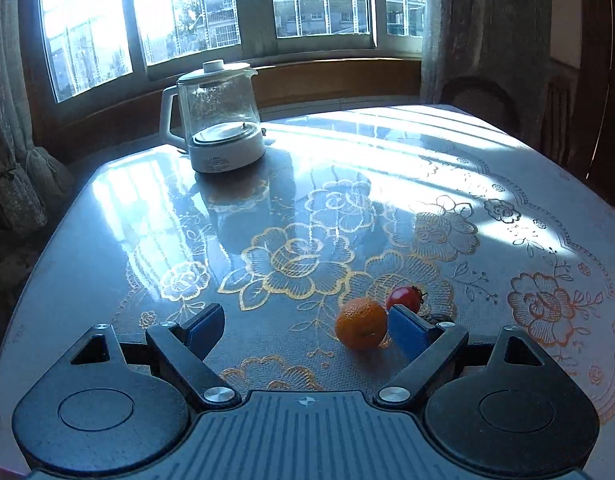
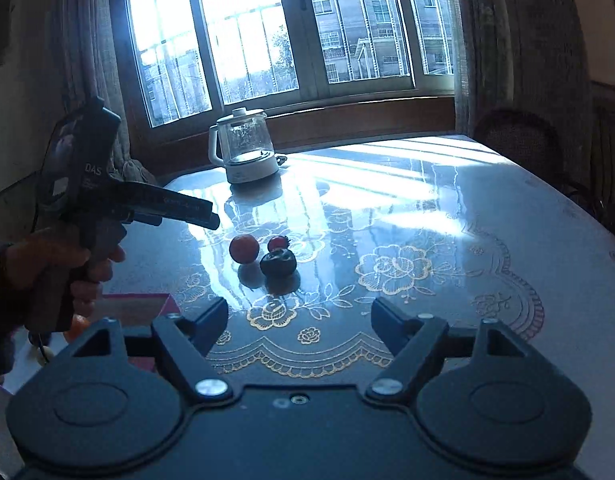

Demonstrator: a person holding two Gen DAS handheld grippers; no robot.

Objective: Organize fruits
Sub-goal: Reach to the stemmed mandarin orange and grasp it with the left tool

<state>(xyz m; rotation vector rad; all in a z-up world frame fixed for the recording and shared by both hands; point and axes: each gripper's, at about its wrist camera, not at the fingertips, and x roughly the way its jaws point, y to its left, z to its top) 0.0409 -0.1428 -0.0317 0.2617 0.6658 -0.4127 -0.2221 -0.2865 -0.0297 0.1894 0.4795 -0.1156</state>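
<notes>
In the left wrist view an orange mandarin (image 1: 361,323) lies on the table just inside my right finger, with a small red tomato (image 1: 403,298) behind it. My left gripper (image 1: 307,326) is open and empty above the table. In the right wrist view the mandarin (image 2: 244,249), the tomato (image 2: 278,243) and a dark round fruit (image 2: 278,263) lie together ahead, left of centre. My right gripper (image 2: 299,316) is open and empty, well short of them. The left gripper (image 2: 175,208) shows at the left, held in a hand above the fruits.
A glass kettle (image 1: 219,120) on a white base stands at the table's far left, also in the right wrist view (image 2: 247,148). The glossy table (image 1: 507,200) has a floral cloth. A red-pink box (image 2: 139,306) with an orange fruit (image 2: 77,326) sits at the near left. A chair (image 2: 519,140) stands at the far right.
</notes>
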